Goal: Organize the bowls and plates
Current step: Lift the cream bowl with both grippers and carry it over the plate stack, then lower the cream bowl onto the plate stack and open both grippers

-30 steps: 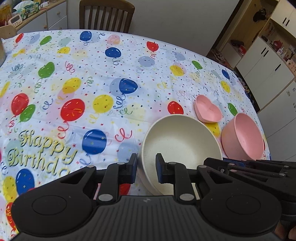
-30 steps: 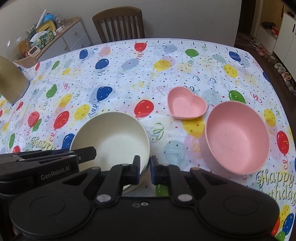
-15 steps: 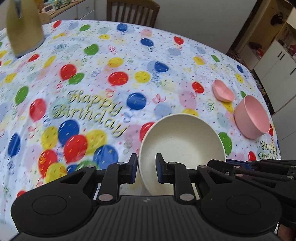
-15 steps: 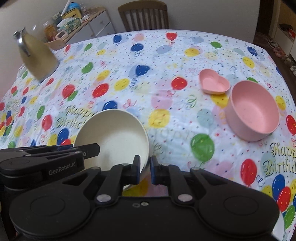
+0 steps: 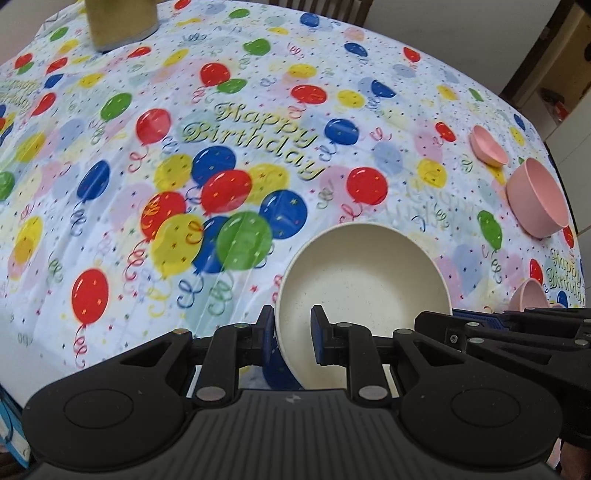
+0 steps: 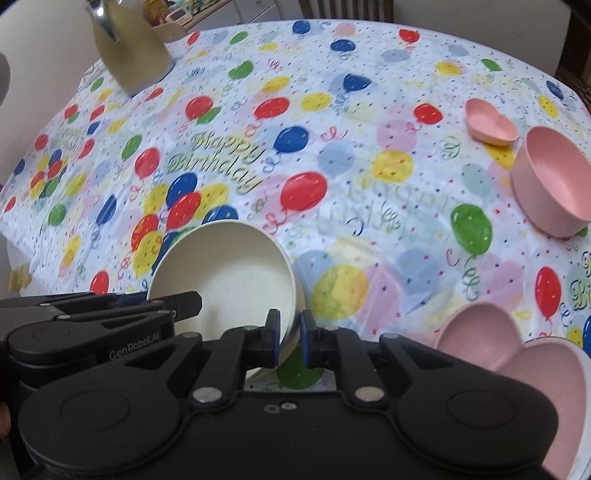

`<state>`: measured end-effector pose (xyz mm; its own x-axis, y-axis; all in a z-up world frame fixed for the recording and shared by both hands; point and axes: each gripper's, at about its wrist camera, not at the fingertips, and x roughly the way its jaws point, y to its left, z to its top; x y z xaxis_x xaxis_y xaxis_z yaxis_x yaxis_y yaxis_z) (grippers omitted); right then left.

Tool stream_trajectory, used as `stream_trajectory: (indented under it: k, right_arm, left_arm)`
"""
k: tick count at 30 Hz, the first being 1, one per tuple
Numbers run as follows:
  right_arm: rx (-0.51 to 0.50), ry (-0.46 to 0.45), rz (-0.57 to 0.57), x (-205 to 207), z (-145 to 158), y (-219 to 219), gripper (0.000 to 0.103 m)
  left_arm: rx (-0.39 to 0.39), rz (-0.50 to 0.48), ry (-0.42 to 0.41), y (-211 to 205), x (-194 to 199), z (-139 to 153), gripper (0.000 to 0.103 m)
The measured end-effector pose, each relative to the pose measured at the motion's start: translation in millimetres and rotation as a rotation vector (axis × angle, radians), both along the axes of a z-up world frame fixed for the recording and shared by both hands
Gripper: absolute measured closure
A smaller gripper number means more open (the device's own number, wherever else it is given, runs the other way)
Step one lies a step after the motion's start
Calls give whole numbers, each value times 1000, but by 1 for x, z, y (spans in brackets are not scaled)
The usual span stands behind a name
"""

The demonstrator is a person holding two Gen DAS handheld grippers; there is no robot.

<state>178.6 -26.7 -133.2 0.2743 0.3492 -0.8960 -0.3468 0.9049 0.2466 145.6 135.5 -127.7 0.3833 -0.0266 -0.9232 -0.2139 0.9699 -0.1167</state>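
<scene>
A cream bowl [image 5: 364, 280] is held above the balloon tablecloth by both grippers. My left gripper [image 5: 293, 334] is shut on its left rim. My right gripper [image 6: 289, 338] is shut on its right rim; the bowl also shows in the right wrist view [image 6: 229, 280]. A round pink bowl [image 6: 554, 181] stands at the right, with a small pink heart dish [image 6: 489, 123] behind it. A larger pink heart-shaped dish [image 6: 517, 354] sits at the near right, partly hidden by my right gripper. The pink bowl [image 5: 537, 197] and small heart dish [image 5: 487, 146] also show in the left wrist view.
A beige kettle [image 6: 127, 48] stands at the far left of the table [image 6: 369, 74]. A wooden chair [image 6: 343, 7] is behind the far edge. A cabinet with clutter [image 6: 184, 11] is at the back left.
Both grippers have lifted the cream bowl and carried it toward the near left, away from the pink bowl and heart dish. A larger pink heart dish has come into view at the near right.
</scene>
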Motion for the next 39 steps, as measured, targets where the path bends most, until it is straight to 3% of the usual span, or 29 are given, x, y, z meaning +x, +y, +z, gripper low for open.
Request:
stream_trajectory:
  k: [12,17,22,26,33,37,39]
  right_arm:
    - [-7,38,29,-9,-9,4,93]
    - [-13,28,39,-11,-8,4,82]
    - [0,9,35,-14,-1,-1,78]
    - [14,-14,35,-17,8,-5,71]
    - [36,-79,33,-23,33,-17,65]
    - [43,-120,13,-25,48,-30,61]
    - [43,-143,-3,-26,55,-38,57]
  left_arm:
    - [0,32,26,0,-8,-8,83]
    - [-7,39,7,2,-10,-5,83]
    - [0,56,-7,5,-15,1,82]
    - [-2,62,-30,7,-22,9,75]
    - [2,34,-94,0,-29,33,72]
    - [17,-5,-151,-11,-29,50,43]
    - [25,-32,-178,-19,-26,58,41]
